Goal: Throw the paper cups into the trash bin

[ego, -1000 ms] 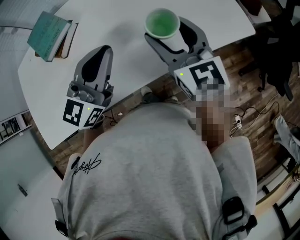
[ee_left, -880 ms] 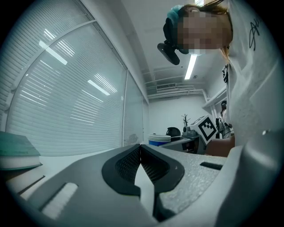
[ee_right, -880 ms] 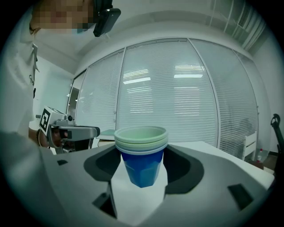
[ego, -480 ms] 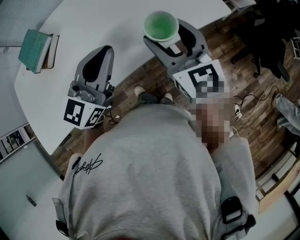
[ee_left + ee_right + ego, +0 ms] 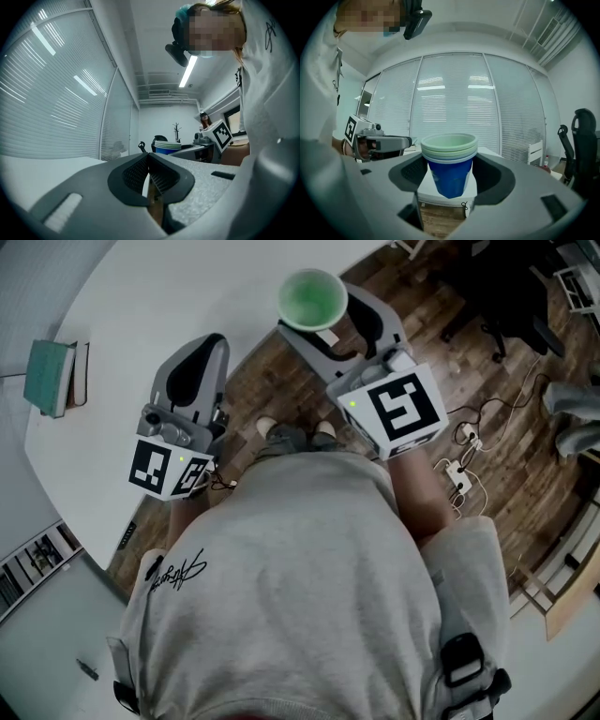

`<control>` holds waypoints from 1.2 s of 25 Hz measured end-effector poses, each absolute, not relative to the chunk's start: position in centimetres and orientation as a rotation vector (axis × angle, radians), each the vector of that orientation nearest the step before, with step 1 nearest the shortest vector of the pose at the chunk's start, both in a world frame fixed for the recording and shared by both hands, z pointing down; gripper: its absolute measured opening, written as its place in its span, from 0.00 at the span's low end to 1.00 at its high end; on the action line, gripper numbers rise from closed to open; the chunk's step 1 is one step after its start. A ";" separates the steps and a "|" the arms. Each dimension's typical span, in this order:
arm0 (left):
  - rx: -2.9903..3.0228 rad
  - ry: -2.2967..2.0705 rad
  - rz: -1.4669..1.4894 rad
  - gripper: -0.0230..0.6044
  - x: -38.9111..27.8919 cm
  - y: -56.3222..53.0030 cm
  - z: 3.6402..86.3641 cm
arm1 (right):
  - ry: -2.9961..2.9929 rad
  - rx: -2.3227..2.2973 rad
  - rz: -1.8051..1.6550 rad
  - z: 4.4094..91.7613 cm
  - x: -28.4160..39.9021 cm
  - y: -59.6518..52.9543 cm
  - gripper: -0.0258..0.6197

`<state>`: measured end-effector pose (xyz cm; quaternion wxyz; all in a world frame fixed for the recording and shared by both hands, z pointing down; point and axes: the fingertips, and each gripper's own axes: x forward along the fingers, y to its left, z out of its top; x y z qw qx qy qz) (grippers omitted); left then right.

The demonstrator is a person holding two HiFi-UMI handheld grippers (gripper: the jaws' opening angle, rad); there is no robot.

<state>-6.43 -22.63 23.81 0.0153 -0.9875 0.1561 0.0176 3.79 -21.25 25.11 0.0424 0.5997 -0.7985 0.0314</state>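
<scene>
Paper cups (image 5: 312, 298) moved off table (image 5: 141, 306), now over wood floor (image 5: 272, 381). Nested stack, blue walls, pale-green rims, clamped in right gripper (image 5: 450, 176). Left gripper (image 5: 149, 176) jaws together, empty.

left tool (image 5: 204, 345) closed, right tool (image 5: 330, 322) clamped

In the head view, the cups (image 5: 312, 298) show only the top rim and green inside; their walls are hidden beneath it. The right gripper view shows stacked rims, count uncertain. The table (image 5: 141, 315) is cut off at the top and left edges. Print on the books (image 5: 54, 376) is too small to read.
</scene>
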 end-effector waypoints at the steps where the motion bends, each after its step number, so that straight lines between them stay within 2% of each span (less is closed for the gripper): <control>1: -3.078 0.462 0.054 0.04 -5.8 -22.2 23.9 | -2.431 1.853 0.101 25.2 4.4 -20.7 0.49; 12: -3.100 0.173 0.054 0.04 1.6 -16.5 24.1 | -2.270 2.057 0.111 25.6 10.8 -13.2 0.49; 30: -3.084 -0.393 0.068 0.04 10.1 -9.0 24.0 | -1.908 2.419 0.107 25.1 17.2 -3.6 0.49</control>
